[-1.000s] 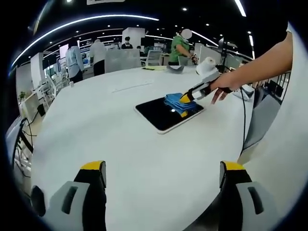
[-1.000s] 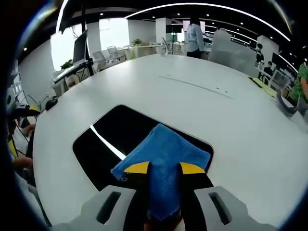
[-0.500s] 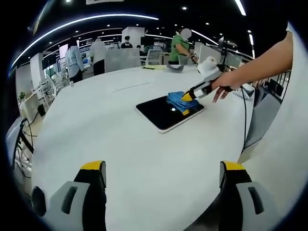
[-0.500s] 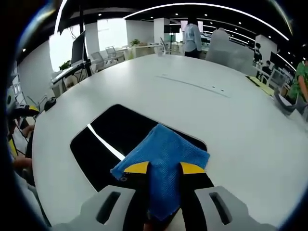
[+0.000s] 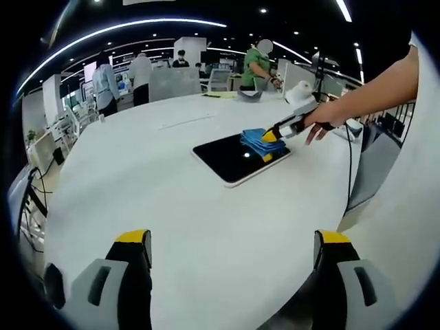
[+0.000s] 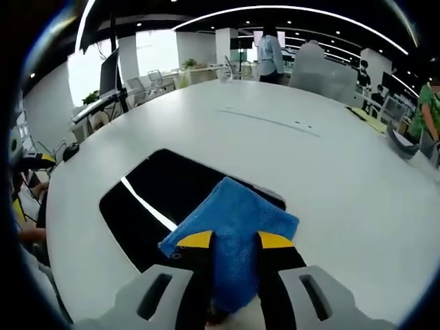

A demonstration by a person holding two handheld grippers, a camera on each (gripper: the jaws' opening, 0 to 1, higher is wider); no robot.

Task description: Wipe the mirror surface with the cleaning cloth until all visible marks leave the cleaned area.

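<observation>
A dark rectangular mirror (image 5: 234, 157) (image 6: 165, 192) lies flat on the white table (image 5: 137, 192). A folded blue cleaning cloth (image 6: 234, 227) (image 5: 260, 139) rests on the mirror's far right part, and my right gripper (image 6: 234, 239) (image 5: 269, 137) is shut on it, yellow tips on either side of the fold. A bright strip of ceiling light reflects in the mirror. My left gripper (image 5: 234, 240) stands open low at the table's near edge, well short of the mirror, nothing between its fingers.
A person's hand and forearm (image 5: 357, 96) hold the right gripper from the right. A white roll (image 5: 295, 93) stands behind the mirror. Several people (image 5: 258, 65) and chairs are beyond the table's far edge. A cable (image 5: 349, 172) hangs off the right rim.
The right gripper has slid the blue cloth a little farther along the mirror, away from the left gripper. The left gripper has stayed put.
</observation>
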